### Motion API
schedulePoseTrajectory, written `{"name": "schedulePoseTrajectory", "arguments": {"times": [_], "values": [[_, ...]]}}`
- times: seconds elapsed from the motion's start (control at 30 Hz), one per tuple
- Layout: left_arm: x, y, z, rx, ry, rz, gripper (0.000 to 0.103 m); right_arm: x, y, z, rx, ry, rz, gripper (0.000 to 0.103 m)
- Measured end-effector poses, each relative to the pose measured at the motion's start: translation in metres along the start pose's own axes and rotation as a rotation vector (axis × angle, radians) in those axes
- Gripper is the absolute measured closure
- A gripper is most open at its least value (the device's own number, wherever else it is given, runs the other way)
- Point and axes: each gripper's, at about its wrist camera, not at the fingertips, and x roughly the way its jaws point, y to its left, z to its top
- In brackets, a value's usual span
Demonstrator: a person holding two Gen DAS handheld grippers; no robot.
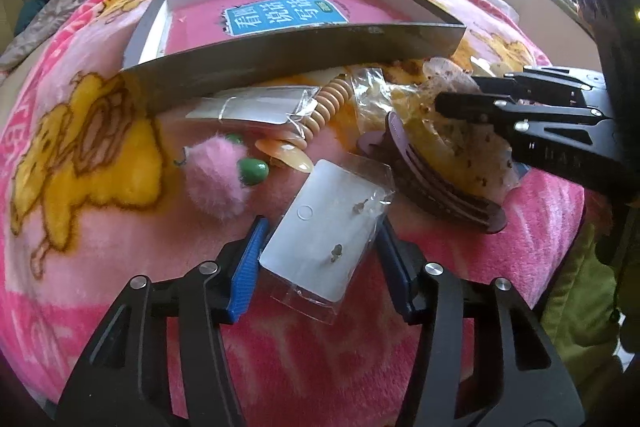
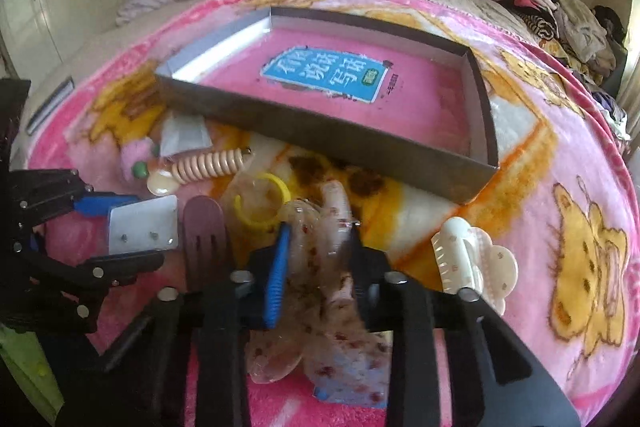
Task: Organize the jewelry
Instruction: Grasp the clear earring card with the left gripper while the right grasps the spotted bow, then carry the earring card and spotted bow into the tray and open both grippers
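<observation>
Pink cartoon-print fleece blanket (image 2: 540,99) across a bed, shallow grey cardboard box with pink floor (image 2: 360,143) at its centre, right gripper (image 2: 318,259) clamped on a clear speckled plastic hair claw (image 2: 320,227), left gripper (image 1: 318,245) astride a bagged white earring card (image 1: 324,247), whether gripping it cannot be told.

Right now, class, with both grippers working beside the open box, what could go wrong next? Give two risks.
1. The left gripper straddles the earring card in a loose clear sleeve; the sleeve may slip or buckle as the fingers close.
2. The right gripper pinches the speckled hair claw close to the yellow ring; lifting could drag it.
</observation>
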Motion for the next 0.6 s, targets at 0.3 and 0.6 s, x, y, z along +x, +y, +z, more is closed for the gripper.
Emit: {"name": "schedulePoseTrajectory", "arguments": {"times": [0.3,0.6], "values": [[-0.029,0.01,-0.005,-0.066,-0.047,-0.012,0.059,-0.033,-0.02,-0.004,0.094,-0.101,0.044,0.092],[-0.054,0.031,0.011,-0.116,-0.116,0.023,0.06,-0.065,-0.054,-0.009,0.195,-0.177,0.008,0.092]]}}
